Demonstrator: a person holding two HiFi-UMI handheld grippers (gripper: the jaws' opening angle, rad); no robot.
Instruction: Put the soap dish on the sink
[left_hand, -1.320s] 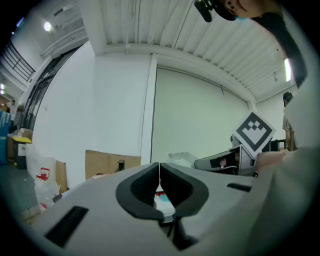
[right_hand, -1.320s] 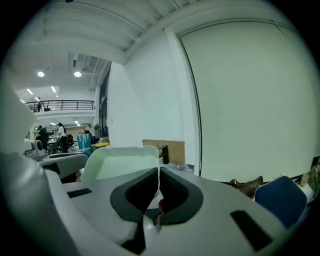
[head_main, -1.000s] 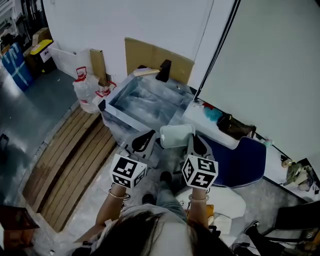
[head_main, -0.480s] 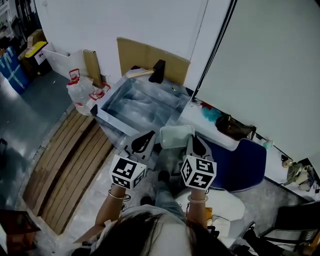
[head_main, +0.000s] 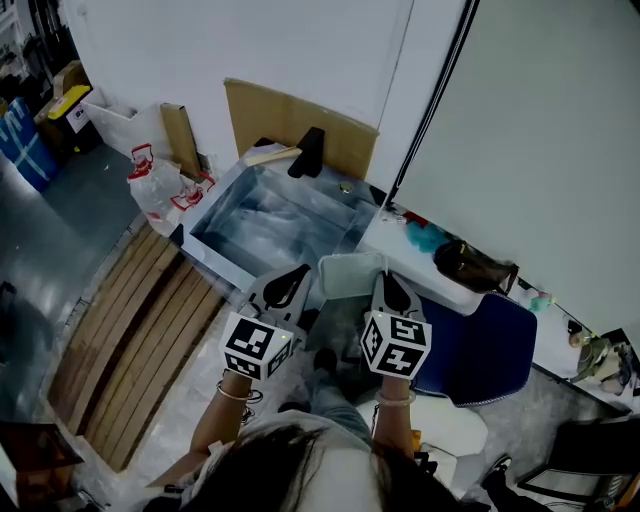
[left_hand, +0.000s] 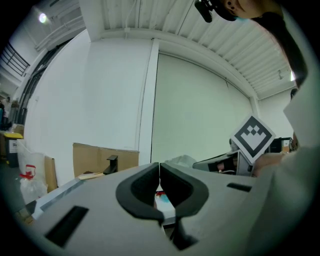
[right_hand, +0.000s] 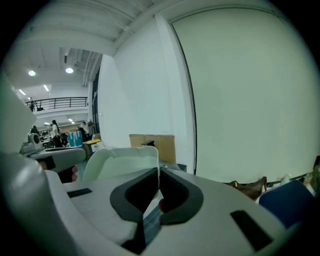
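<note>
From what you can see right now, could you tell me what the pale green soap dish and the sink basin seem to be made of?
The pale green rounded soap dish: probably moulded plastic, smooth and slightly translucent; its thin wall, held in the right tongs, seems to let light through. The rectangular grey sink basin: likely stainless steel with a brushed sheen, judging by its streaky silvery reflections.

No legible text anywhere. The cubes on left gripper and right gripper carry only black-and-white square markers. Print on the white-and-red container: too small to read.
</note>
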